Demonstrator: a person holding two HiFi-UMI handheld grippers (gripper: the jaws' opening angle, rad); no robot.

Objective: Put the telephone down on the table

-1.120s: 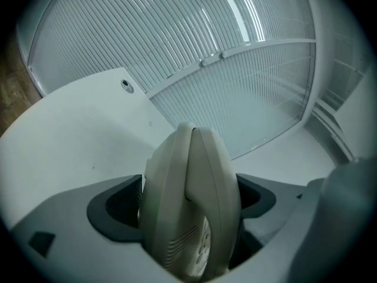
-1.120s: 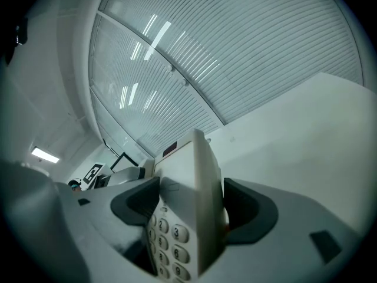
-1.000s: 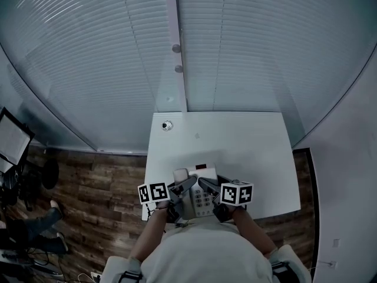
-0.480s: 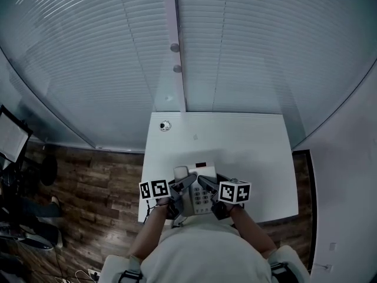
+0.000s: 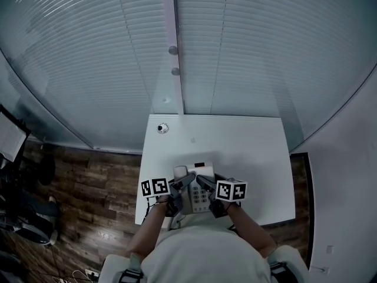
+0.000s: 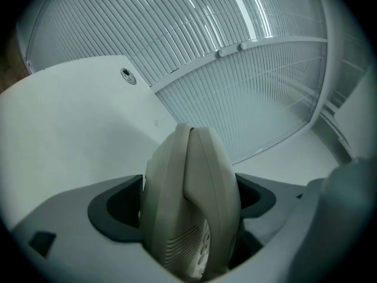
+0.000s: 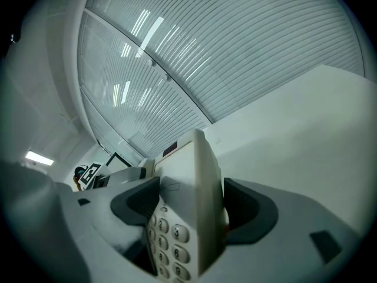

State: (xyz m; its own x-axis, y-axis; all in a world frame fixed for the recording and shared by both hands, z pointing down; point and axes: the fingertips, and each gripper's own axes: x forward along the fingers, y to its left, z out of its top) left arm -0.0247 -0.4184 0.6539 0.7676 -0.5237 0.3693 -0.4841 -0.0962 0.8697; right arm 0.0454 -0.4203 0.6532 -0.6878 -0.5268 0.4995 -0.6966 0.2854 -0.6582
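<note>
The left gripper [image 6: 189,202] has its jaws clamped on the cream handset [image 6: 194,175], which stands on edge between the dark pads. The right gripper [image 7: 191,214] is closed the same way on the telephone [image 7: 185,193], pinching the body's side with the keypad [image 7: 168,240] facing left. In the head view both grippers meet over the telephone at the near edge of the white table [image 5: 250,152]; whether it touches the top cannot be told. A small round fitting [image 5: 161,127] sits at the far left corner, before slatted blinds [image 5: 247,52].
</note>
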